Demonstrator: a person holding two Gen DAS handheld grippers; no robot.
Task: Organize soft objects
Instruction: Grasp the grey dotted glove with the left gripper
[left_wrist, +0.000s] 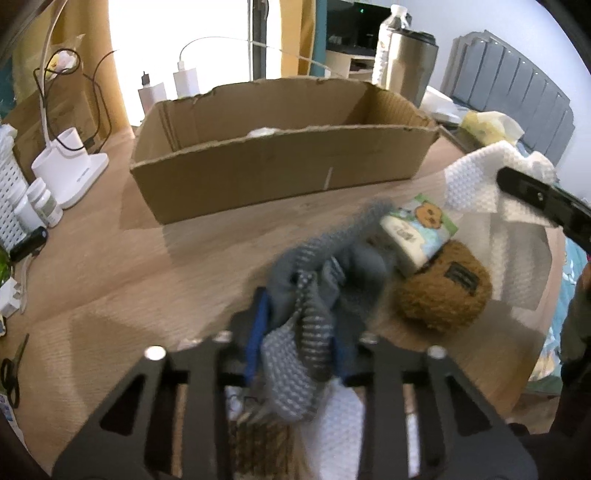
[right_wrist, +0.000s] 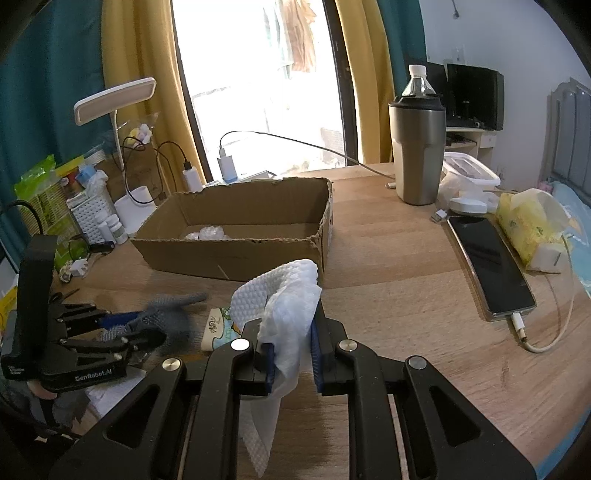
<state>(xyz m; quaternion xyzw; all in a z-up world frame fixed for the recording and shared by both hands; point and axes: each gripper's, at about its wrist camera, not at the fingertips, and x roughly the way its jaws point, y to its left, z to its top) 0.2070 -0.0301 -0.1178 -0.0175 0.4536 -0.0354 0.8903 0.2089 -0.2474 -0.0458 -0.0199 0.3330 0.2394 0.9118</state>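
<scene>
My left gripper is shut on a grey knitted cloth and holds it above the wooden table; it also shows in the right wrist view. My right gripper is shut on a white embossed paper towel, which also shows at the right of the left wrist view. An open cardboard box stands ahead of both, with a white crumpled item inside. A brown fuzzy plush and a small tissue pack lie on the table by the grey cloth.
A steel tumbler with a water bottle behind it stands at the back right. A phone on a cable and a yellow tissue pack lie at the right. A white lamp, pill bottles and scissors crowd the left.
</scene>
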